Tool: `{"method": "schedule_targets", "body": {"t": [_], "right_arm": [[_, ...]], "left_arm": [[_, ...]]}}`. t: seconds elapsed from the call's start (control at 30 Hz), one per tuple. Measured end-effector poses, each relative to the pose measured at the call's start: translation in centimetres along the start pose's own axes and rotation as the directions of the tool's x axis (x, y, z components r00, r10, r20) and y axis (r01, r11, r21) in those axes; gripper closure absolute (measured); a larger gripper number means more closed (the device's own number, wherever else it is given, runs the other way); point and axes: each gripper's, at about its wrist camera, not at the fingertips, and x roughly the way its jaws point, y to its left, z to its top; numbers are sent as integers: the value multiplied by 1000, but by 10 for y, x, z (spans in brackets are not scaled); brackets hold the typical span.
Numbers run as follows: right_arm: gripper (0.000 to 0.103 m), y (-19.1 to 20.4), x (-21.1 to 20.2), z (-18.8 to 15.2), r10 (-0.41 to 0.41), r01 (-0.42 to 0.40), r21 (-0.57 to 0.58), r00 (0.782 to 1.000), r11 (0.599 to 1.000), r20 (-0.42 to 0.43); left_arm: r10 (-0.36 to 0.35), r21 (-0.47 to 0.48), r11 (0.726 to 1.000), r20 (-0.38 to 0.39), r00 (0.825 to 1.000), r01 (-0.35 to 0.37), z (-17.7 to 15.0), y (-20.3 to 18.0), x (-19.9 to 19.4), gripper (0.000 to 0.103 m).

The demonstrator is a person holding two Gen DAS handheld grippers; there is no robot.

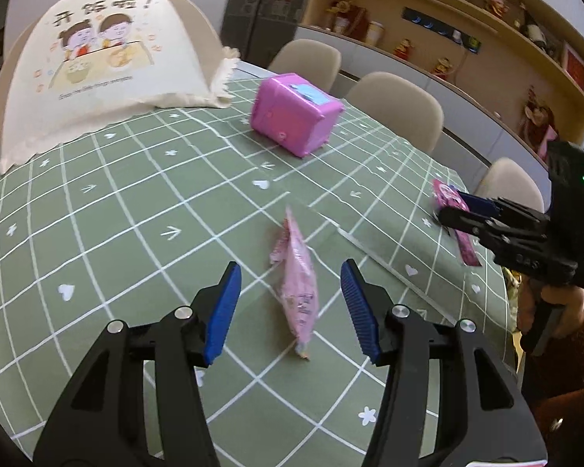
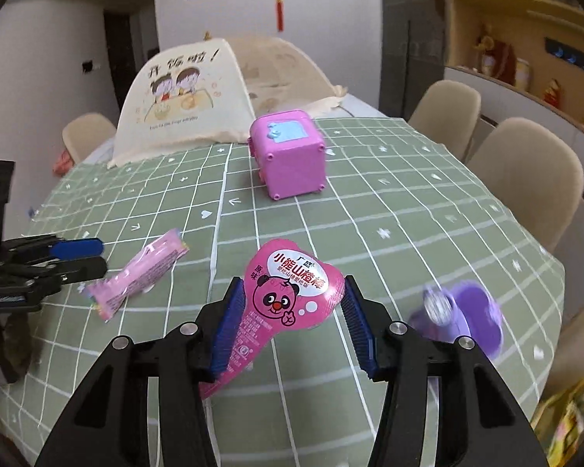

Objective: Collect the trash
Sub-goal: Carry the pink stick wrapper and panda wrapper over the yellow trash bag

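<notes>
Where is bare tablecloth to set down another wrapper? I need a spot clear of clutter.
Free: the checked cloth between the food cover and the pale pink wrapper, and the stretch right of the pink box toward the chairs. Crowded: near the purple cup and both claws.

A green checked tablecloth [image 1: 144, 210] is spread over the table; at frame centre a pale pink wrapper [image 1: 298, 292] is laid, with a pink box [image 1: 292, 114] above and a cream food cover [image 1: 105, 74] at upper left.

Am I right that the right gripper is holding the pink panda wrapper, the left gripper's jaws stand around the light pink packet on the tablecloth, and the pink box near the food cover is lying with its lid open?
Not quite. The pink box has its lid closed, as the right wrist view shows. The rest holds: the right gripper holds the pink panda wrapper, and the left gripper has its jaws around the light pink packet on the tablecloth, near the food cover.
</notes>
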Motion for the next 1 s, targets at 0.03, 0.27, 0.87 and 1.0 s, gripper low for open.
{"method": "schedule_targets", "body": {"t": [0.03,0.27,0.87,1.0], "right_arm": [[55,-1,-4,-6,-10,10,-8,1000,1000,1],[55,-10,-27,-37,-46,47,-43,999,998,20],[55,-56,-78,-65,-69,73,-37,992,997,109],[55,-73,-95,-68,-95,98,-18,986,995,140]], "left_arm": [[7,6,1000,-3,1000,-7,1,-1,2,52],[96,34,995,-56,994,-94,6,-13,23,52],[146,64,987,-8,989,-145,26,-88,36,91],[116,88,989,29,993,-118,32,-123,37,91]]}}
